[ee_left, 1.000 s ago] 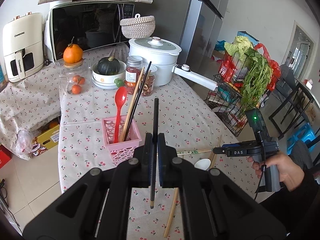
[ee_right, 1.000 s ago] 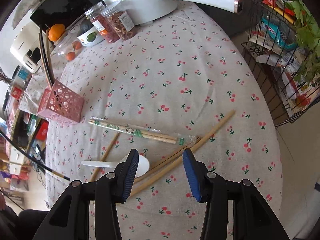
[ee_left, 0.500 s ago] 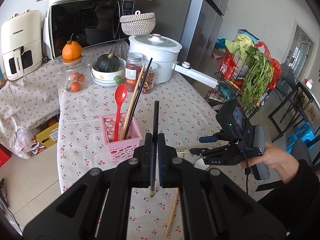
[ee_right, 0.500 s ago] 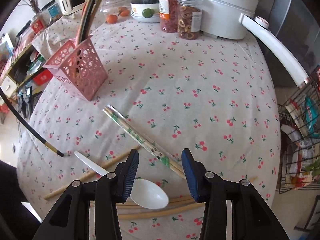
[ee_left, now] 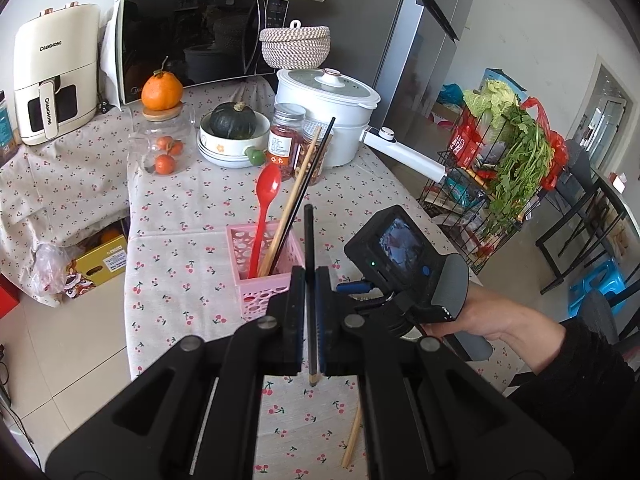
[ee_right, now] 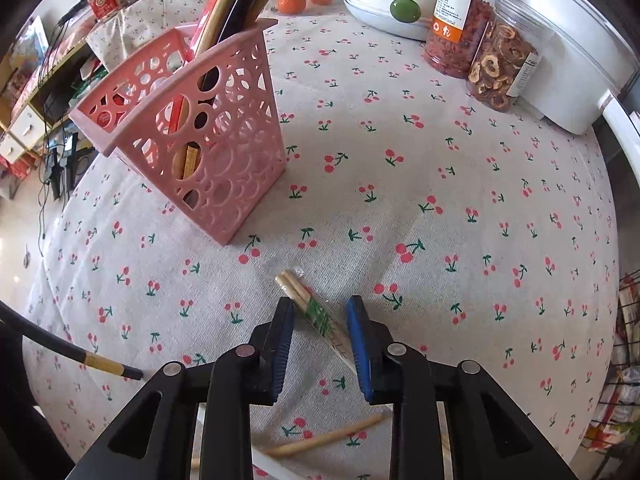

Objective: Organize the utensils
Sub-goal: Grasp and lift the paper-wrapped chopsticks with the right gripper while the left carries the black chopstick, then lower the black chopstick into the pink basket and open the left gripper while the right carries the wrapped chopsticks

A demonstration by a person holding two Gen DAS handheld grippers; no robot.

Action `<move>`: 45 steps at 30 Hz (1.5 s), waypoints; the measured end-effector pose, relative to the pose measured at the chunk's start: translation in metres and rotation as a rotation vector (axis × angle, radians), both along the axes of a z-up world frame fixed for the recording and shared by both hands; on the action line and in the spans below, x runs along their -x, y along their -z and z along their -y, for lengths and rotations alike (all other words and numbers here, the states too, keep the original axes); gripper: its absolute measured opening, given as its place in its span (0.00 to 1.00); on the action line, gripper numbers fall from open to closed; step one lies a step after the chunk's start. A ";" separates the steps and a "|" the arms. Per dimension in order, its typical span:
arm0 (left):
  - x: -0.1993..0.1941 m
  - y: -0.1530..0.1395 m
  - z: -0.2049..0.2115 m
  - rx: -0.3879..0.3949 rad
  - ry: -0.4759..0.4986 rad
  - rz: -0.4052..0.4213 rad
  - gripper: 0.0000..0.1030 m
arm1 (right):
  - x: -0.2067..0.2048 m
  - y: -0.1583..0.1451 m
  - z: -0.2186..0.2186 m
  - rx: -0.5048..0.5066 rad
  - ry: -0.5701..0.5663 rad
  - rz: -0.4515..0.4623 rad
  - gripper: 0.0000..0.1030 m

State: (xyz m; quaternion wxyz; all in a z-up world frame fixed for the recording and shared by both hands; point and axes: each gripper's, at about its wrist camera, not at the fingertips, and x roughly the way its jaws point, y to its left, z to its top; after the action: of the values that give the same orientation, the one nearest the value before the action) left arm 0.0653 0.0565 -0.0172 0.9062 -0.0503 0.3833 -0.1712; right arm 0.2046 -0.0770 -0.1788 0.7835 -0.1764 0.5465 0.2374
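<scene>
My left gripper [ee_left: 310, 316] is shut on a black chopstick [ee_left: 309, 248] and holds it upright above the table, just in front of the pink utensil basket [ee_left: 262, 280]. The basket holds a red spoon [ee_left: 267, 192] and two chopsticks. My right gripper [ee_right: 320, 344] is open, low over the table, with its jaws on either side of a wrapped pair of wooden chopsticks [ee_right: 310, 308]. The basket [ee_right: 208, 152] stands just beyond it to the left. The black chopstick's tip [ee_right: 108, 366] shows at lower left. A loose wooden chopstick [ee_right: 324, 436] lies below the gripper.
Behind the basket stand two jars [ee_left: 286, 140], a bowl with a squash [ee_left: 234, 136], a white pot [ee_left: 328, 112] with a long handle, a glass jar of oranges [ee_left: 164, 144] and a microwave [ee_left: 196, 40]. A wire rack of vegetables [ee_left: 504, 168] stands to the right of the table.
My right gripper has swung left and moved down toward the basket, and now straddles the wrapped chopsticks. My left gripper has kept hold of the black chopstick and barely moved.
</scene>
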 end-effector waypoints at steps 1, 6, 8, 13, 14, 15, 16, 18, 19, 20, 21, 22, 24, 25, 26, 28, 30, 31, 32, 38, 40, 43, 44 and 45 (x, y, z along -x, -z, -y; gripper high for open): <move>0.000 0.000 -0.001 0.002 -0.003 0.000 0.06 | -0.001 0.000 -0.001 -0.003 0.002 0.004 0.18; 0.002 -0.006 -0.007 0.013 -0.014 0.017 0.06 | 0.000 -0.008 -0.001 -0.026 0.030 0.037 0.05; 0.004 -0.010 -0.009 0.013 -0.016 0.033 0.06 | 0.003 -0.022 0.007 -0.061 0.052 0.064 0.05; 0.009 -0.018 -0.010 0.030 -0.014 0.057 0.06 | 0.021 -0.053 0.026 -0.150 0.089 0.117 0.05; 0.009 -0.019 -0.010 0.033 -0.012 0.061 0.06 | 0.025 -0.057 0.030 -0.159 0.095 0.132 0.05; 0.010 -0.021 -0.010 0.037 -0.011 0.066 0.06 | 0.029 -0.064 0.035 -0.168 0.100 0.152 0.05; 0.011 -0.023 -0.009 0.041 -0.010 0.072 0.06 | 0.033 -0.070 0.038 -0.184 0.107 0.168 0.05; 0.013 -0.028 -0.009 0.048 -0.009 0.089 0.06 | 0.042 -0.086 0.046 -0.220 0.121 0.207 0.05; 0.014 -0.030 -0.009 0.053 -0.009 0.097 0.06 | 0.048 -0.094 0.050 -0.235 0.128 0.231 0.05; 0.016 -0.033 -0.009 0.058 -0.010 0.106 0.06 | 0.052 -0.101 0.054 -0.252 0.133 0.254 0.05; 0.017 -0.036 -0.010 0.063 -0.011 0.116 0.06 | 0.059 -0.109 0.058 -0.270 0.138 0.277 0.05; 0.018 -0.038 -0.010 0.068 -0.013 0.125 0.06 | 0.063 -0.117 0.060 -0.287 0.143 0.296 0.05; 0.019 -0.044 -0.010 0.076 -0.018 0.143 0.06 | 0.074 -0.131 0.064 -0.314 0.152 0.340 0.05; 0.019 -0.046 -0.011 0.083 -0.023 0.154 0.06 | 0.078 -0.139 0.065 -0.324 0.153 0.367 0.05; 0.019 -0.050 -0.012 0.090 -0.029 0.167 0.06 | 0.081 -0.146 0.066 -0.339 0.154 0.390 0.05; 0.019 -0.057 -0.014 0.099 -0.045 0.196 0.06 | 0.085 -0.160 0.066 -0.372 0.162 0.431 0.05; 0.016 -0.064 -0.016 0.108 -0.061 0.224 0.06 | 0.089 -0.175 0.064 -0.400 0.166 0.475 0.05; 0.014 -0.067 -0.017 0.114 -0.069 0.235 0.06 | 0.090 -0.182 0.062 -0.415 0.166 0.494 0.05; 0.012 -0.069 -0.019 0.120 -0.078 0.247 0.06 | 0.090 -0.189 0.061 -0.432 0.168 0.509 0.05; -0.005 -0.077 -0.025 0.141 -0.143 0.307 0.06 | 0.079 -0.223 0.051 -0.521 0.170 0.562 0.05; -0.010 -0.076 -0.026 0.140 -0.159 0.324 0.06 | 0.077 -0.230 0.047 -0.538 0.167 0.568 0.05; -0.020 -0.071 -0.027 0.134 -0.176 0.337 0.06 | 0.076 -0.236 0.041 -0.555 0.156 0.569 0.05; -0.023 -0.068 -0.027 0.127 -0.184 0.341 0.06 | 0.077 -0.237 0.040 -0.560 0.151 0.569 0.05; -0.025 -0.066 -0.027 0.118 -0.188 0.345 0.06 | 0.078 -0.237 0.038 -0.562 0.147 0.572 0.05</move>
State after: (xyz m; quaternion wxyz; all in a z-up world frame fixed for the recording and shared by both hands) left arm 0.0907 0.0836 0.0487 0.9659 -0.1088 0.2053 -0.1140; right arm 0.1268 -0.1153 0.0587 0.9365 0.0252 0.2319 0.2620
